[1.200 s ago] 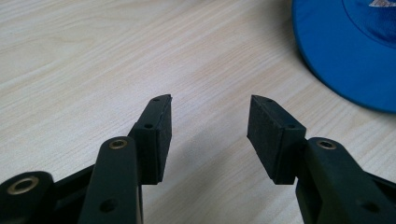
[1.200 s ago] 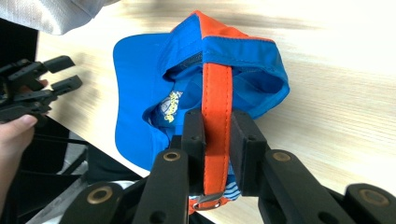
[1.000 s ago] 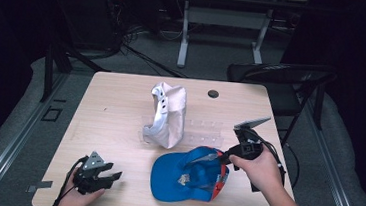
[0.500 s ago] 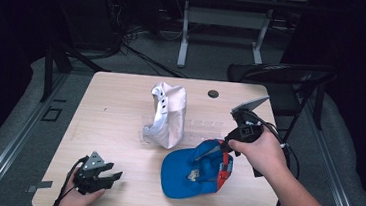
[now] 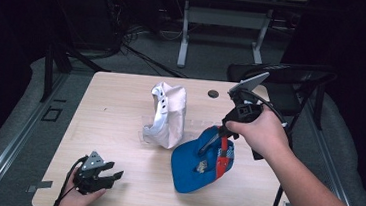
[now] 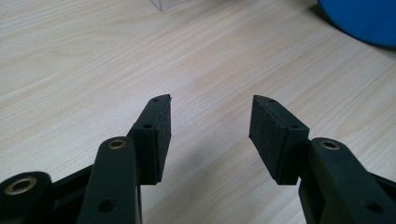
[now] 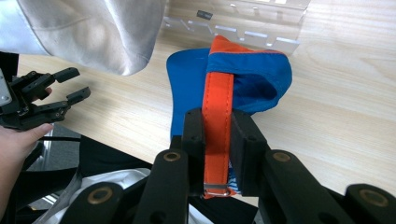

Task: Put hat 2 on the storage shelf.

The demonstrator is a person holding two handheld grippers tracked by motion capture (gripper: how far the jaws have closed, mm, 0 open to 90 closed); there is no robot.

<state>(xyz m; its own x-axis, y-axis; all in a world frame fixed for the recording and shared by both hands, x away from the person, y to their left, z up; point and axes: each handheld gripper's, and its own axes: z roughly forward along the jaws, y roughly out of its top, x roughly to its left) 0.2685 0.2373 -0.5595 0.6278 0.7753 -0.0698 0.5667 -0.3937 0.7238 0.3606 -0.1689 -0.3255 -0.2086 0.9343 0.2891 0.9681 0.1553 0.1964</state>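
**Blue cap held by its strap at the right; left gripper idle at the near edge**

Right gripper (image 5: pixel 223 136): carried in the right hand (image 5: pixel 258 132), the forearm entering from the lower right corner in the high view. The gripper is pointed down and toward the left. The jaws are pinched on the orange strap (image 7: pixel 217 121) of the blue cap (image 5: pixel 198 159); in the right gripper view the strap is seen running straight up between the two pads, with a metal buckle at its lower end.

Blue cap: located on the right half of the surface (image 5: pixel 120 107), tilted up at the strap end, its brim end low near the wood.

Left gripper (image 5: pixel 112 176): held in the left hand (image 5: pixel 74 199) at the near left edge of the surface, pointed to the right. The jaws are spread, having just been opening a little further, with only bare wood between the pads (image 6: pixel 161 133).

White cap (image 5: pixel 167 114): placed at the centre of the surface, crumpled and upright, just beside the blue cap on its left.

Clear plastic stand (image 7: pixel 233 21): set behind the two caps, partly hidden by them.

Small dark disc (image 5: pixel 213 93): lying near the far edge, well apart from the caps.

Black chair (image 5: pixel 278 78): standing beyond the far right corner.
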